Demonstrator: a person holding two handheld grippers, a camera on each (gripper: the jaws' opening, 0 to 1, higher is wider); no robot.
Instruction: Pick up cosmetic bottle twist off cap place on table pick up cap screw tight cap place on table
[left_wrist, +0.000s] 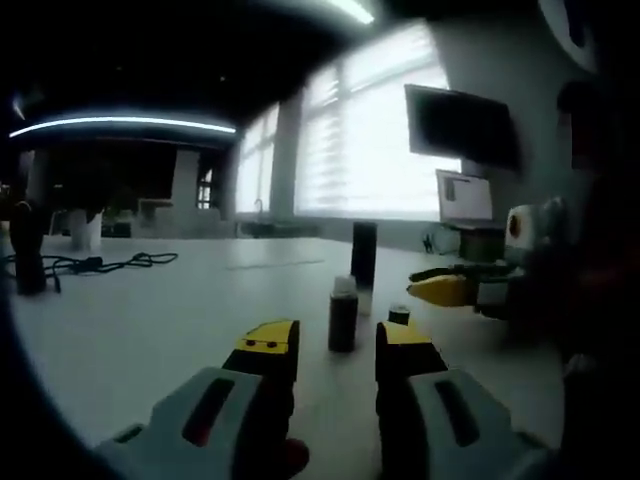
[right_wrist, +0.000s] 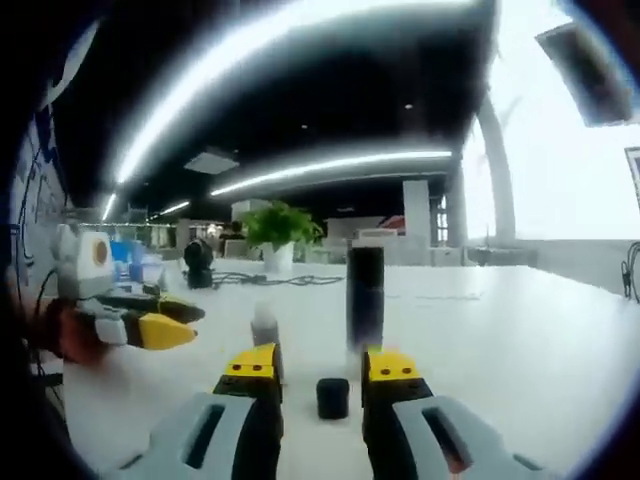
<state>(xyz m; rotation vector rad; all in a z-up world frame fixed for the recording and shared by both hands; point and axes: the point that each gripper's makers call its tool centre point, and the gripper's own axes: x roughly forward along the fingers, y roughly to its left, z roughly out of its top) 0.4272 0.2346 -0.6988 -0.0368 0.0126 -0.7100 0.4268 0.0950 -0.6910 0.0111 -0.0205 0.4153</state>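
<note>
Left gripper view first: left gripper low over white table, jaws apart, holding nothing. Small cosmetic bottle upright on table just beyond tips, neck bare. Small dark cap beside right tip. Tall dark cylinder upright behind bottle. Right gripper enters from right

Right gripper view: right gripper jaws apart, empty, cap on table between them. Cylinder just behind, bottle left. Left gripper at left. Potted plant far back

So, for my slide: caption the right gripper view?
Open right gripper poised over loose black cap on white table.
</note>
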